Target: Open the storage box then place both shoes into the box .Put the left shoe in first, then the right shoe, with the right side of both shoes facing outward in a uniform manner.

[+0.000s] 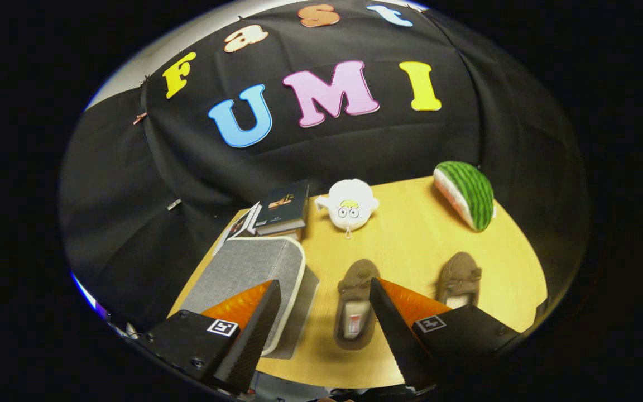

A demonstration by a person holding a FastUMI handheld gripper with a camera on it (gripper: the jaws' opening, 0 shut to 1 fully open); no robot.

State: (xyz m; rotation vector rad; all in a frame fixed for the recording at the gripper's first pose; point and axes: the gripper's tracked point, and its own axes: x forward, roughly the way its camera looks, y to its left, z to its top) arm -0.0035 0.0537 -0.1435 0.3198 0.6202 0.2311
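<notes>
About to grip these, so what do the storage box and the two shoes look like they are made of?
The storage box looks covered in grey woven fabric, matte, with a pale rim; whether it is stiff underneath I cannot tell. Both shoes, one between the fingers of the open tool and one beyond its right finger, look like soft brown suede or felt, matte and fuzzy, with a lighter lining.

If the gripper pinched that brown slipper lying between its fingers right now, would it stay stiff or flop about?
Probably floppy: the brown slipper looks soft and suede-like, so its upper would likely fold under a pinch. It seems light for its size, and lying flat on its sole on the wooden table it shouldn't roll. The gripper is open above it, touching nothing.
</notes>
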